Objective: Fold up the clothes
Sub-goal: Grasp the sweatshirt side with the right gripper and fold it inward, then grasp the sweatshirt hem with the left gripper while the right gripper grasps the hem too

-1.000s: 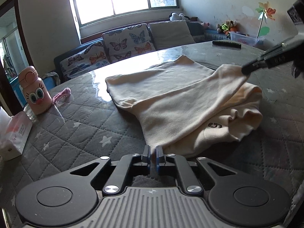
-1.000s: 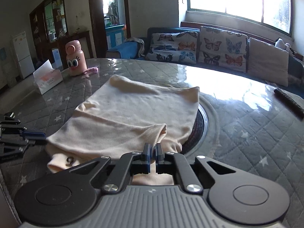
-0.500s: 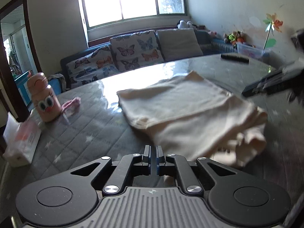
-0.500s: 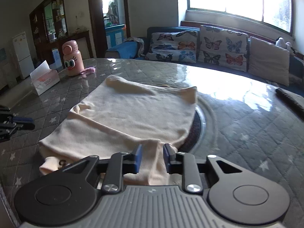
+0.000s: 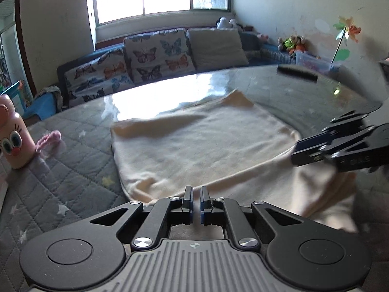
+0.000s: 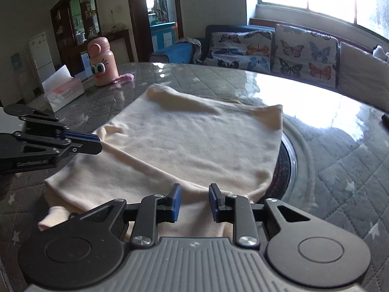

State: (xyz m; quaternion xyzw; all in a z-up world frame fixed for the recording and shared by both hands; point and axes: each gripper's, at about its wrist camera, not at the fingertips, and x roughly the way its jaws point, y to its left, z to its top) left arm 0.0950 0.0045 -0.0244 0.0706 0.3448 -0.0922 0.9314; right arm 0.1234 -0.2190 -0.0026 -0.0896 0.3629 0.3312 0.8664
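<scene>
A cream garment [image 5: 201, 143] lies folded on the round table, its near layer doubled over; it also shows in the right wrist view [image 6: 194, 146]. My left gripper [image 5: 196, 196] is shut and empty, just above the garment's near left edge; it shows from the side in the right wrist view [image 6: 96, 143]. My right gripper [image 6: 193, 200] is open and empty over the garment's near right edge; it shows in the left wrist view [image 5: 297, 152].
A pink cartoon bottle [image 6: 102, 63] and a tissue box [image 6: 64, 91] stand at the table's left. A black remote [image 5: 297, 73] lies at the far right. A sofa with butterfly cushions [image 5: 158, 56] is behind the quilted table cover [image 5: 60, 182].
My right gripper let go of the folded cloth edge and opened. My left gripper moved right, closer over the garment, and stayed shut.
</scene>
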